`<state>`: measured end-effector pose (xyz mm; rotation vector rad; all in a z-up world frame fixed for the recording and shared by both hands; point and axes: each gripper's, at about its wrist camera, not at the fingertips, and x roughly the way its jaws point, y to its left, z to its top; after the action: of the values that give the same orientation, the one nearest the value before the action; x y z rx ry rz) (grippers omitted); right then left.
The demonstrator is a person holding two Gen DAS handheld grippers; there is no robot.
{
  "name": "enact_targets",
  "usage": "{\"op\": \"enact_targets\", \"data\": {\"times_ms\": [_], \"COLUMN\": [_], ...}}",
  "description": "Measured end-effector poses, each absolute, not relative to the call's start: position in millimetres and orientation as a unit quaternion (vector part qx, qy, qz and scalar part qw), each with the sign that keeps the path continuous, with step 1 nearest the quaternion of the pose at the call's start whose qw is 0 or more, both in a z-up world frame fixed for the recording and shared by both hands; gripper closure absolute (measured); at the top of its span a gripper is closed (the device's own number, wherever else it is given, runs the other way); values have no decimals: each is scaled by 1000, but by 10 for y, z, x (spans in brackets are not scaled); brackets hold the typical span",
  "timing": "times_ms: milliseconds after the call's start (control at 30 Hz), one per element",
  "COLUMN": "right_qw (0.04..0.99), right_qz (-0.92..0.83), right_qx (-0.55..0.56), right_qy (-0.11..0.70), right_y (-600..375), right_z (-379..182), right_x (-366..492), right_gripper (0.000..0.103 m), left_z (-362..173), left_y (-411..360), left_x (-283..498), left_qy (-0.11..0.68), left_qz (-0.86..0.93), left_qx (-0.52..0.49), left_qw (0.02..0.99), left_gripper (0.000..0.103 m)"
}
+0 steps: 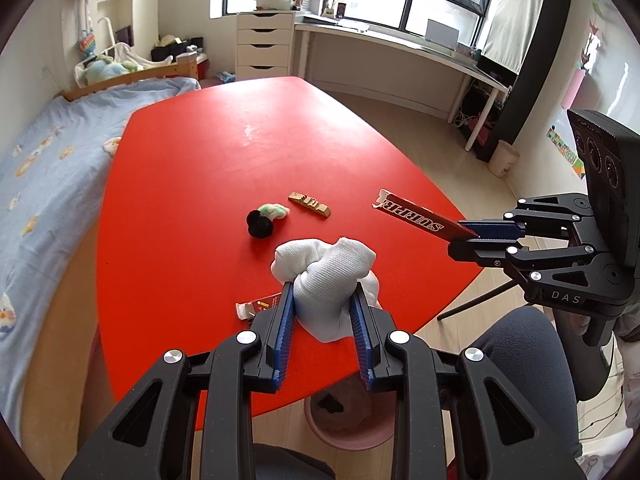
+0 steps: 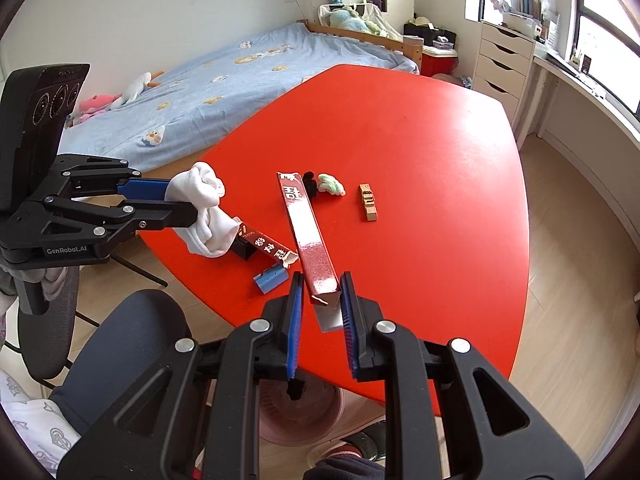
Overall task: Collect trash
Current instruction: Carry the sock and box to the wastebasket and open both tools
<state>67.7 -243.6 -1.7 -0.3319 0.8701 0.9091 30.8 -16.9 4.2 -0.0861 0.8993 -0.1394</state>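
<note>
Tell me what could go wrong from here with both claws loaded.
1. The right claw pinches only the end of the long box; it may pivot or slip out short of the bin.
2. The cloth bulges past the left claw and could snag the wrapper under it.

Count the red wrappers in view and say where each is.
2. One long red wrapper is held between the right gripper's fingers. A torn red wrapper lies on the red table near its front edge, beside the white sock.
</note>
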Motion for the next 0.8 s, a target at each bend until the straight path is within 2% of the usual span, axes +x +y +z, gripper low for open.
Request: {"op": "enact_targets", "data": {"times_ms": [800], "right_qw": [784], "right_qz": [409], "right_qx": [-131], "right_qy": [447], "right_y": [-2844], "right_z": [-299], "right_x": [-171], "right_gripper": [85], "left_z": [-321], "left_y": [-498], "left_x": [-435], "left_qy": [460], "left_qz": [-87], "left_qx": [-50], "left_qw": [882], "left_gripper": [76]}}
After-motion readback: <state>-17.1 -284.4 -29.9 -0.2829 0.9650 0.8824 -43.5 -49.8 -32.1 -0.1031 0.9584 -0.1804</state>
